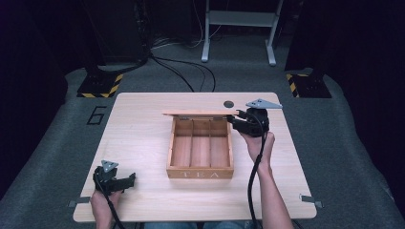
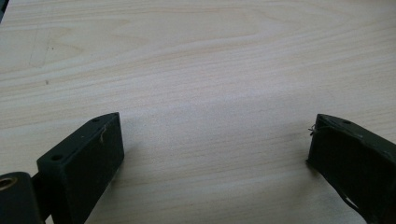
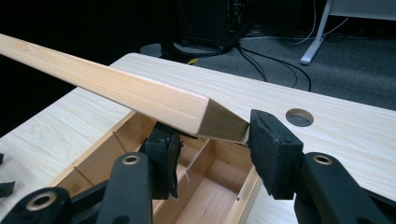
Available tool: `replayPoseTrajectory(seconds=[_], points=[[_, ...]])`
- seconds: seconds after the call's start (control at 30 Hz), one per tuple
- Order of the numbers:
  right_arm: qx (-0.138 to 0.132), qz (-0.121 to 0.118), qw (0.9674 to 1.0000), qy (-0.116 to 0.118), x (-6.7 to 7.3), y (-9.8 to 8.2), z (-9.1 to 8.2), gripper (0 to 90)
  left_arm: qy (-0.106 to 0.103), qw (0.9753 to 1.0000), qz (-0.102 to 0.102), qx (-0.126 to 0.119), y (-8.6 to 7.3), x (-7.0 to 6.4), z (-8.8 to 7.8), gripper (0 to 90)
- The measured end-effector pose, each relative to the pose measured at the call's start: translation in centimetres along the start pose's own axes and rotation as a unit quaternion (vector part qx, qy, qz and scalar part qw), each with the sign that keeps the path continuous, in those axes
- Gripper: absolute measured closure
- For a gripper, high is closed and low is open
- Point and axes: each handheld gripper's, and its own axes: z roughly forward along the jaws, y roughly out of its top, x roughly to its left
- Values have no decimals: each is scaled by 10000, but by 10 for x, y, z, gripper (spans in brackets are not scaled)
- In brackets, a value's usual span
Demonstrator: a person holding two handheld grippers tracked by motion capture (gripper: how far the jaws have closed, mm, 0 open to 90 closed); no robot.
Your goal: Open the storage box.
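A wooden tea box (image 1: 200, 172) with three compartments stands in the middle of the table (image 1: 138, 133), and nothing lies in its compartments. Its lid (image 1: 198, 113) is raised on the far side, edge-on to the high view. My right gripper (image 1: 237, 117) is shut on the lid's right end. In the right gripper view the pads clamp the lid (image 3: 116, 88) at its corner, right gripper (image 3: 212, 140), above the box's dividers (image 3: 205, 156). My left gripper (image 1: 131, 180) rests near the front left of the table, open, with bare wood between its jaws, left gripper (image 2: 215, 140).
A round hole (image 1: 229, 104) sits in the tabletop just behind the right gripper. Beyond the table are floor cables (image 1: 191, 71), a grey stand's legs (image 1: 239, 43) and two bases with yellow-black tape (image 1: 100, 86).
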Motion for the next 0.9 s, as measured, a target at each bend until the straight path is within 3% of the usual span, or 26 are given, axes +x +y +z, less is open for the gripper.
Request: replayPoseTrajectory(seconds=[0.9], points=[[81,15,10000,8,-6,13,5,552,-8,10000,50,47,0,1,-1,33]])
